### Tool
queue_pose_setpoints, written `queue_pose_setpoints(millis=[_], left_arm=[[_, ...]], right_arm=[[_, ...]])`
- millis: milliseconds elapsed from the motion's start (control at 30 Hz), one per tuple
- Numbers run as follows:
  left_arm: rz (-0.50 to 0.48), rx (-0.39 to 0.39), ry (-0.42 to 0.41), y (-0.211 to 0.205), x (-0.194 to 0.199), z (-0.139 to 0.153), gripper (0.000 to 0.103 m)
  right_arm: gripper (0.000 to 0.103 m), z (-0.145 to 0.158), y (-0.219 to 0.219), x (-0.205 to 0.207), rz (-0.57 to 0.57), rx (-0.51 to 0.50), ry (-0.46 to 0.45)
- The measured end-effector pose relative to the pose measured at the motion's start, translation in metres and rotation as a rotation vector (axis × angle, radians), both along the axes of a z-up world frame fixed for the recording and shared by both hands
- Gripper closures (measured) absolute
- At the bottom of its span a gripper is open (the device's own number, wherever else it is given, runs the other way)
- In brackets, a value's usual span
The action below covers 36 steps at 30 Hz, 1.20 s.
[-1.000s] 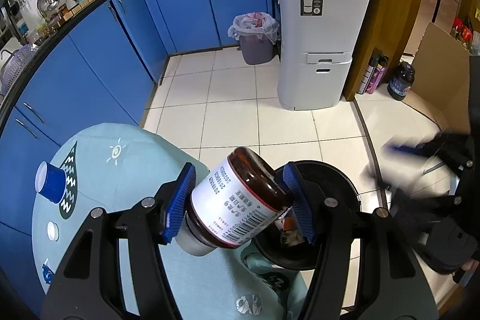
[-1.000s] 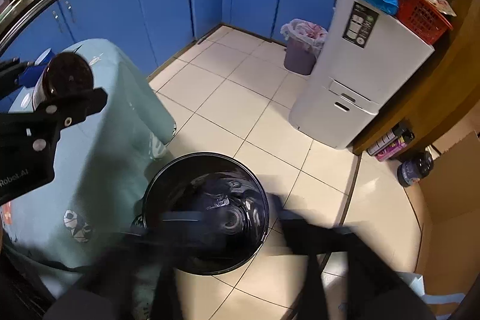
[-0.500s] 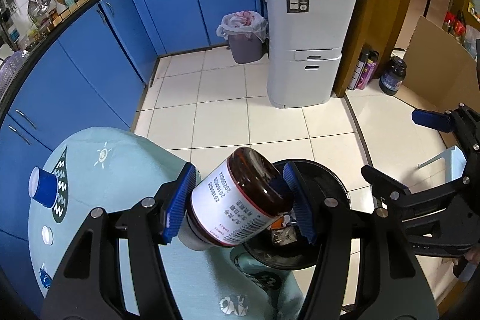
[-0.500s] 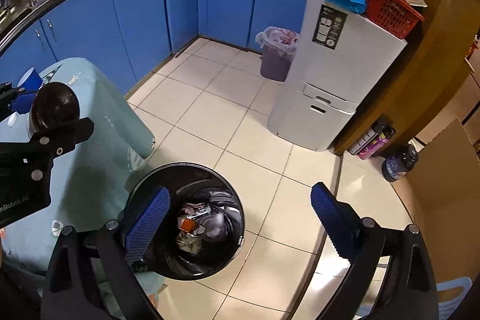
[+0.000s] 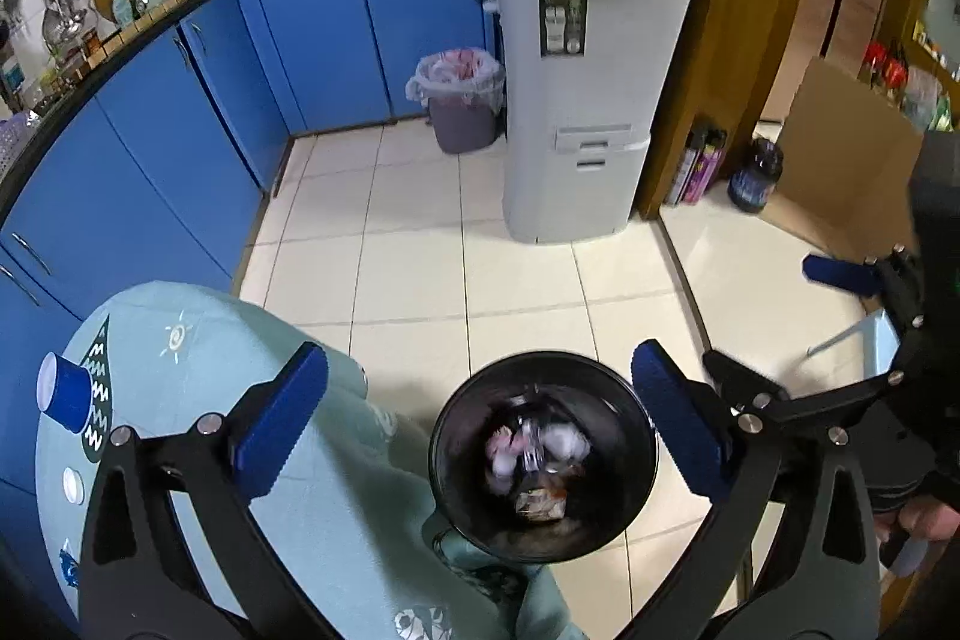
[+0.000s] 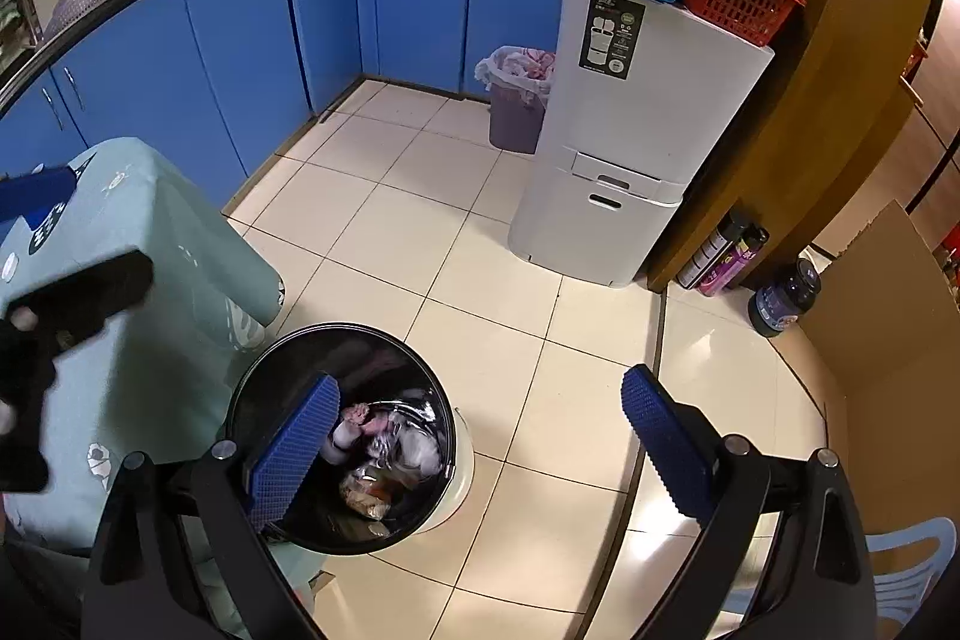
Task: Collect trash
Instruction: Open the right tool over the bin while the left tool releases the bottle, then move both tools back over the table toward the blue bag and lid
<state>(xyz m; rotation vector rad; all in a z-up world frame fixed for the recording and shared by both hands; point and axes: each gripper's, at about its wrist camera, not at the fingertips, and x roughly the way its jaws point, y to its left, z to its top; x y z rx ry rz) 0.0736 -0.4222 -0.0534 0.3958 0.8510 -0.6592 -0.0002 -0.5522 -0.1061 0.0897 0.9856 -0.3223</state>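
A table (image 5: 198, 340) draped in a pale green cloth is seen at the near left, and a black trash bin (image 5: 543, 454) is set on the tiled floor just beside its right edge. The left gripper (image 5: 480, 424) is held above the bin, its jaws having just been opening and now spread wide, with nothing between them. The right gripper (image 6: 480, 436) is likewise held wide and empty over the bin. Mixed trash (image 5: 534, 460) is seen blurred inside the bin. A blue cup (image 5: 63, 391) is left upturned on the table's far left.
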Motion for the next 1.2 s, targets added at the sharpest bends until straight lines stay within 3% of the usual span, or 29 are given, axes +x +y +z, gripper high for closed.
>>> queue_pose_setpoints(millis=[533, 900, 1100, 1200], left_arm=[[0.092, 0.011, -0.028, 0.042, 0.01, 0.005, 0.004], [0.262, -0.004, -0.025, 0.125, 0.032, 0.013, 0.008], [0.375, 0.006, -0.019, 0.189, 0.043, 0.011, 0.023], [0.429, 0.011, -0.001, 0.223, 0.049, 0.007, 0.035]], right_arm=[[0.01, 0.007, 0.03, 0.017, 0.071, -0.003, -0.014], [0.01, 0.023, 0.089, 0.046, 0.203, 0.007, -0.04], [0.01, 0.029, 0.148, 0.07, 0.325, -0.005, -0.049], [0.012, 0.031, 0.174, 0.082, 0.368, -0.012, -0.052]])
